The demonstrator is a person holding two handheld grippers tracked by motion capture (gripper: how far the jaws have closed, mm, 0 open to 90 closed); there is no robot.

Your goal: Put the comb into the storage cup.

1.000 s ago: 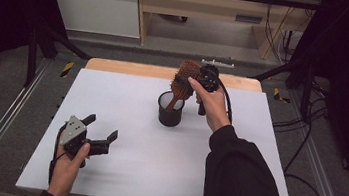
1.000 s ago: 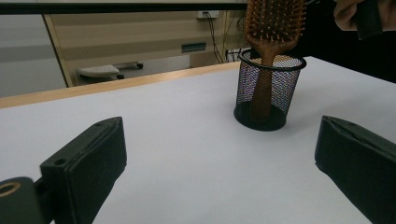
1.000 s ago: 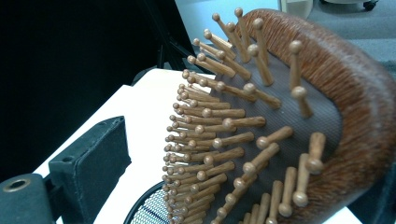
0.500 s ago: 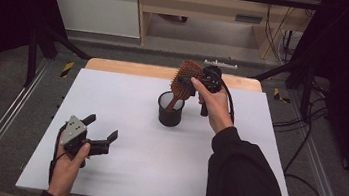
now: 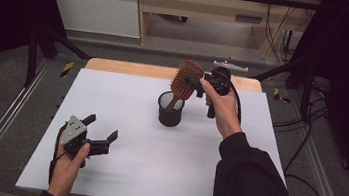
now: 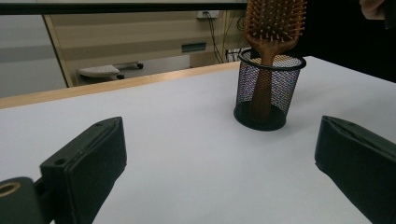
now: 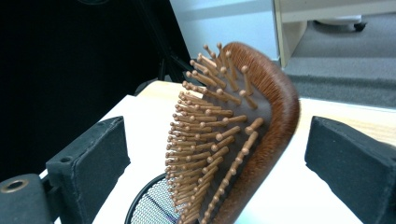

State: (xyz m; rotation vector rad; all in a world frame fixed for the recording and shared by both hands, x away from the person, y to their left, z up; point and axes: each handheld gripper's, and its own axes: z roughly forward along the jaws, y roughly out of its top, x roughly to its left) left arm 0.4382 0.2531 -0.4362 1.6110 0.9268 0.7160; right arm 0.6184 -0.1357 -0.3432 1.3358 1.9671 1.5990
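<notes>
Toward the far edge of the table, a little right of its middle, a black mesh cup stands upright with a wooden brush in it, handle down and paddle head sticking well above the rim. The brush leans toward the far right. The right gripper sits at the head, its jaws spread to either side of it; in the right gripper view there is a gap between each black pad and the brush, so the jaws are apart and nothing is clamped. The left gripper hangs over the near left part of the table, well apart from the cup, jaws wide open and empty.

The main risk, as I judge it, is the top-heavy load. The cup looks light and the brush stands tall in it, so a sideways brush from a jaw could tip both over, toward the far edge. If the jaws close on the bristle face rather than the solid rim of the head, the pins may give and the brush could twist or slip. Lifting at an angle could drag the handle against the mesh and carry the cup up with it, since the left gripper is not steadying the cup.
</notes>
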